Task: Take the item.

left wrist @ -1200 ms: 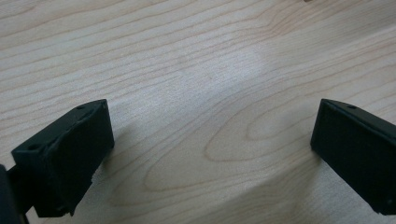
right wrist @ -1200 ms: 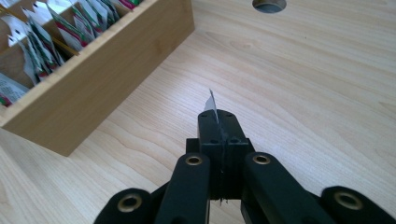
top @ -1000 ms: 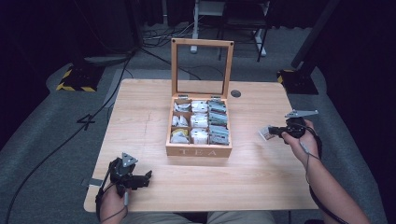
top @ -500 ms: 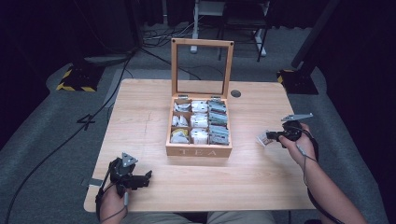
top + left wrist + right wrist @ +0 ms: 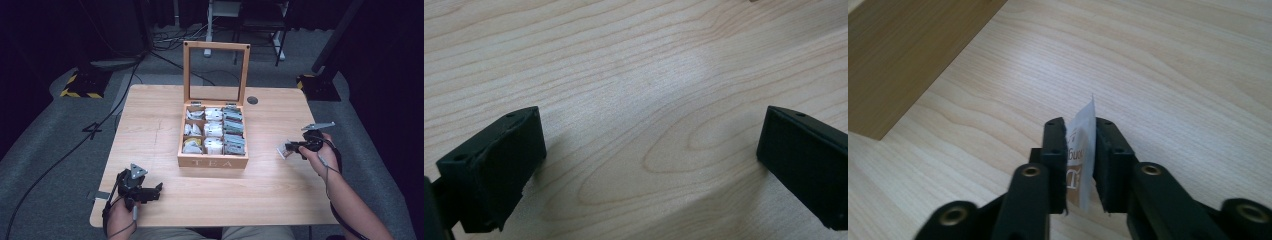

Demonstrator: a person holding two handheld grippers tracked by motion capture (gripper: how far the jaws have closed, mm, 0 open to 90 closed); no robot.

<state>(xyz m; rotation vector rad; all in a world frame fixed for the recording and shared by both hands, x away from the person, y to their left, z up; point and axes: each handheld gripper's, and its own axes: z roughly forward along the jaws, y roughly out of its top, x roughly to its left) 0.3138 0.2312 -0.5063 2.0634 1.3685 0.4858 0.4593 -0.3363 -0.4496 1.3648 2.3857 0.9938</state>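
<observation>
Lowered toward the table point(image 5: 280, 195) since before, the right gripper point(image 5: 289, 148), clamped on a tea sachet point(image 5: 1081, 150), is best released gently, while the left gripper point(image 5: 156, 189) is rested wide open, empty.

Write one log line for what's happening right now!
right gripper: shut on tea bag | left gripper: open, empty | tea box: lid up

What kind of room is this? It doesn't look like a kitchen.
Probably a recording studio or lab, not a home. A lone wooden table stands on grey carpet among dark curtains, loose floor cables and hazard-striped stand bases. On it sits an open tea box.
</observation>
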